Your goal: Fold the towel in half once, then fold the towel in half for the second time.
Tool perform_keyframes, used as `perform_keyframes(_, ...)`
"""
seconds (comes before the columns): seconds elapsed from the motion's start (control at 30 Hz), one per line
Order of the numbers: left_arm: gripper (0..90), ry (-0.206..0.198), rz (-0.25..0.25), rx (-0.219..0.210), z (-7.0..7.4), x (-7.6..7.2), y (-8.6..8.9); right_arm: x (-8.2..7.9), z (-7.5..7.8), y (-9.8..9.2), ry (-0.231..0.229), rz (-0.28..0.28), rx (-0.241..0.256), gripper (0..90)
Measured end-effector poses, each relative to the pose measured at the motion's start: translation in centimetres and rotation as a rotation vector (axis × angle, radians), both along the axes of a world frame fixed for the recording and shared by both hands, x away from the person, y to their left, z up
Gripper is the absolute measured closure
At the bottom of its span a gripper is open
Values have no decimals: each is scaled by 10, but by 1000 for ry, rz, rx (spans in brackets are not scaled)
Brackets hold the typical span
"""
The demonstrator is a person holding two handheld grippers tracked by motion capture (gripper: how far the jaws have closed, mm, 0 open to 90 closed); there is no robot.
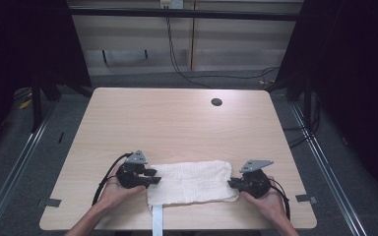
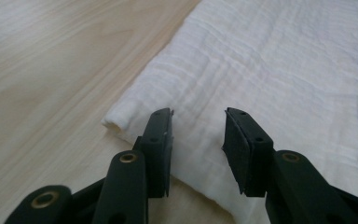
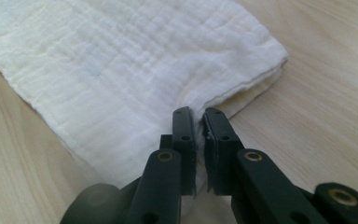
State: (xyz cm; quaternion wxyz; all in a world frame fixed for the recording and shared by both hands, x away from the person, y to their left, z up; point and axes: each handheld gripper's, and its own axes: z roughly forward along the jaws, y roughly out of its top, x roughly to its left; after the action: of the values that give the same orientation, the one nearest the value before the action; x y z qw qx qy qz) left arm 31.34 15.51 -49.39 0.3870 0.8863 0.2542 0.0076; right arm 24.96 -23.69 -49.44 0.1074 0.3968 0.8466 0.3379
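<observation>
Folded white cloth [image 1: 189, 183] lying flat near the 6 o'clock edge of the pale wooden surface [image 1: 177, 118], long side running from 9 to 3 o'clock. Left gripper [image 1: 153, 177] set at the cloth's 9 o'clock end, right gripper [image 1: 232, 184] at its 3 o'clock end, each held by a hand coming in from 6 o'clock. One gripper per short end: likely so the cloth can be lifted or folded evenly without sagging to one side.

In the left gripper view, fingers [image 2: 161, 140] spread wide, hovering over the cloth [image 2: 270, 84] just inside its short edge, nothing between them yet. Probably lined up over the folded edge to close on all layers at once.

In the right gripper view, fingers [image 3: 185, 140] pressed nearly together, pinching the cloth's [image 3: 112, 65] edge right beside the corner, where the layers show as a stacked hem. Gripping close to the corner looks meant to keep the layers together and the corner under control.

White strip [image 1: 157, 220] lying from under the cloth's near edge toward 6 o'clock, off the surface's rim; what it is cannot be told. Dark round hole [image 1: 216, 102] toward 1 o'clock, well apart from the work. Judged stage: one end secured, other end awaiting its grasp.
</observation>
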Motion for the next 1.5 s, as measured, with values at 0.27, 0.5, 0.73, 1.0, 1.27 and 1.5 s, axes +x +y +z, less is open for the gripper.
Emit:
perform_keyframes(0.27, 596, 12, -21, -18, 1, 2, -14, -1, 1, -20, 33, -56, 13, 827)
perform_keyframes(0.5, 573, -1, 40, -87, 18, 12, 0, -4, 14, -20, -8, -89, 76, 629)
perform_keyframes(0.73, 542, 4, 90, -114, 18, 26, 0, -5, 25, 3, -22, 1, 107, 605)
perform_keyframes(1.0, 529, -18, 131, -133, 22, 30, 9, 7, 33, 41, -16, 82, 122, 551)
perform_keyframes(1.27, 490, -19, 125, -106, 29, 34, 6, 11, 36, 78, 13, 192, 142, 530)
perform_keyframes(1.5, 465, -26, 131, -99, 34, 47, 4, 17, 39, 109, 23, 265, 151, 530)
